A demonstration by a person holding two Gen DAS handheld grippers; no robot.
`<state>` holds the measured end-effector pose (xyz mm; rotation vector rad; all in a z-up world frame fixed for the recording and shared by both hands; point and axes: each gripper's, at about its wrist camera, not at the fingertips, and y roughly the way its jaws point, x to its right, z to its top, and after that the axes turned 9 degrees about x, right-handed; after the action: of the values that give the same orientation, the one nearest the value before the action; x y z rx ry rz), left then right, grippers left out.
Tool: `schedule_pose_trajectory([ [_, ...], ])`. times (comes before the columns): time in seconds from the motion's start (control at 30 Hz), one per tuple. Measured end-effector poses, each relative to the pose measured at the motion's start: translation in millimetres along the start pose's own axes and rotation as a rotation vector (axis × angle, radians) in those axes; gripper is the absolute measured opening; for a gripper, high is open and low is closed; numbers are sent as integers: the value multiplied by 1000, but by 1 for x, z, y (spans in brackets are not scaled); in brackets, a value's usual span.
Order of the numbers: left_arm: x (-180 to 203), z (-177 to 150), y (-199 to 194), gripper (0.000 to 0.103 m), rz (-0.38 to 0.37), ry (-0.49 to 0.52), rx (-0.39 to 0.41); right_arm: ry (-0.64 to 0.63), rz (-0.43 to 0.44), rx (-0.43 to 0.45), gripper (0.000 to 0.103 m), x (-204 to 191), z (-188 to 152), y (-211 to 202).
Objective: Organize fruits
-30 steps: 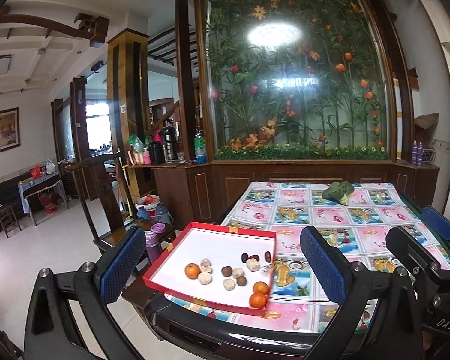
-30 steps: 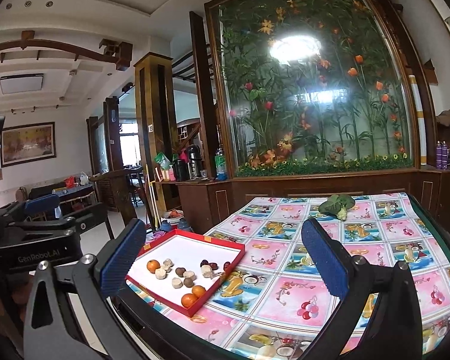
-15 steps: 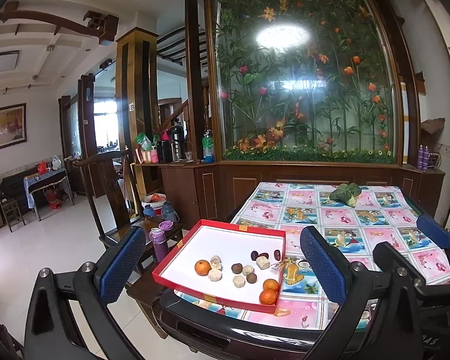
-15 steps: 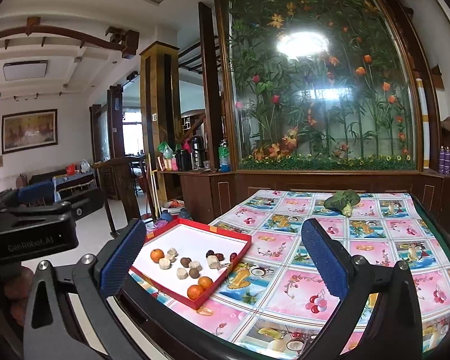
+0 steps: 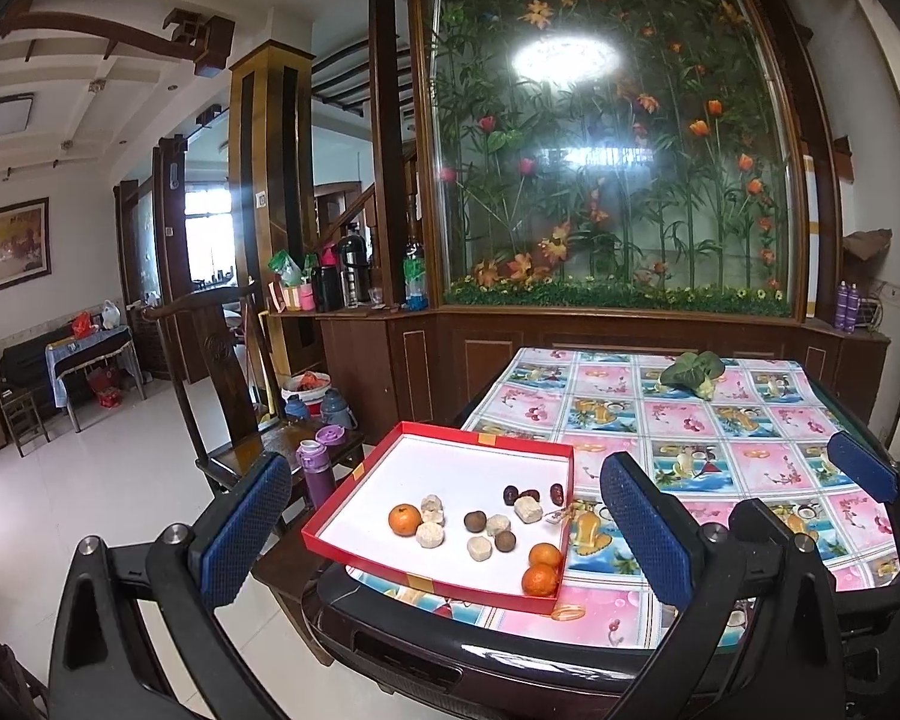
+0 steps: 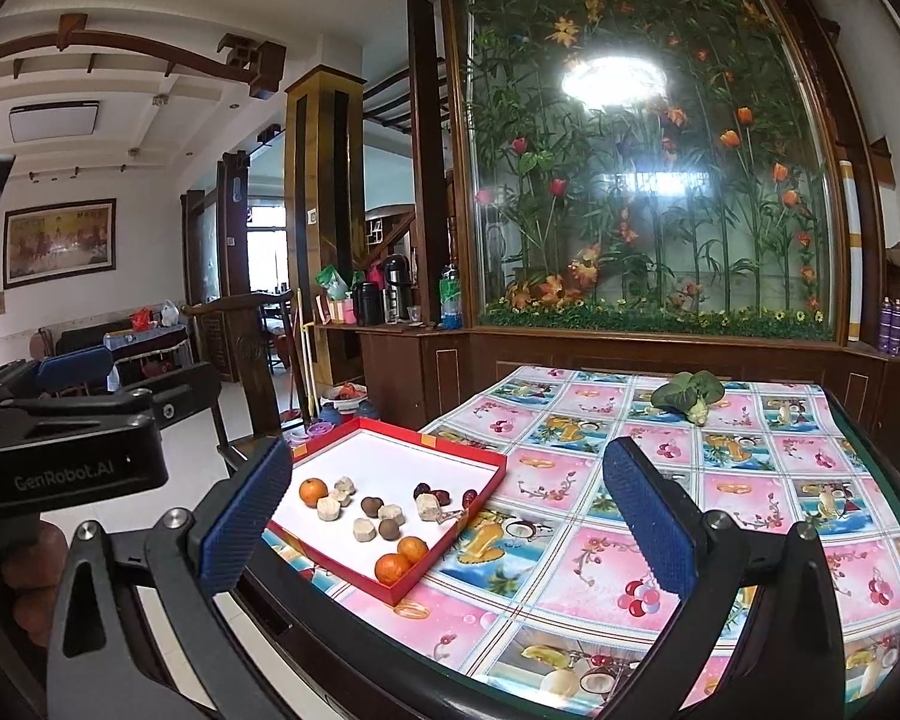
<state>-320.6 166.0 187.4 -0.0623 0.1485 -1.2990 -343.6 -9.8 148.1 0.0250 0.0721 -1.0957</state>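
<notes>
Three oranges (image 5: 404,519), brown longans (image 5: 474,521), pale chunks, dark dates loose in red tray (image 5: 390,568), ahead between left tongs (image 5: 444,528).

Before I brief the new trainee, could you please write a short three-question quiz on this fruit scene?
1. True or false: the left tool holds an orange.
2. How many oranges lie in the red tray?
3. Where is the green vegetable? A) in the tray B) at the far end of the table C) on the floor

Key:
1. False: both tools, the right tool too, are open and hold nothing.
2. Three: one orange alone on the left, an orange pair at the near right corner.
3. B
</notes>
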Motion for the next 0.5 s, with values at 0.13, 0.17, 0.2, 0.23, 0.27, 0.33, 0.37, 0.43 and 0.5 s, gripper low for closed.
schedule_pose_trajectory([
  [0.13, -2, -2, 4, 103, -3, -8, -16, -4, -1, -3, 103, -1, -1, 1],
  [0.17, -3, -2, 4, 103, -6, -9, -20, -8, -2, -5, 103, -1, -2, 1],
  [0.2, -3, -2, 5, 103, -6, -10, -21, -11, -1, -7, 103, -2, -2, 2],
  [0.23, -3, -2, 5, 103, -6, -11, -20, -12, 0, -9, 103, -2, -3, 2],
  [0.27, -3, -1, 5, 103, -6, -12, -20, -12, 1, -11, 103, -2, -3, 3],
  [0.33, -4, -1, 5, 103, -7, -15, -20, -10, 3, -12, 103, -2, -4, 3],
  [0.37, -3, -1, 5, 103, -8, -11, -19, -10, 5, -14, 103, -2, -4, 4],
  [0.43, -3, -1, 6, 103, -9, -11, -21, -11, 5, -17, 103, -3, -5, 5],
  [0.5, -3, -1, 6, 103, -14, -16, -24, -12, 7, -21, 103, -4, -7, 7],
])
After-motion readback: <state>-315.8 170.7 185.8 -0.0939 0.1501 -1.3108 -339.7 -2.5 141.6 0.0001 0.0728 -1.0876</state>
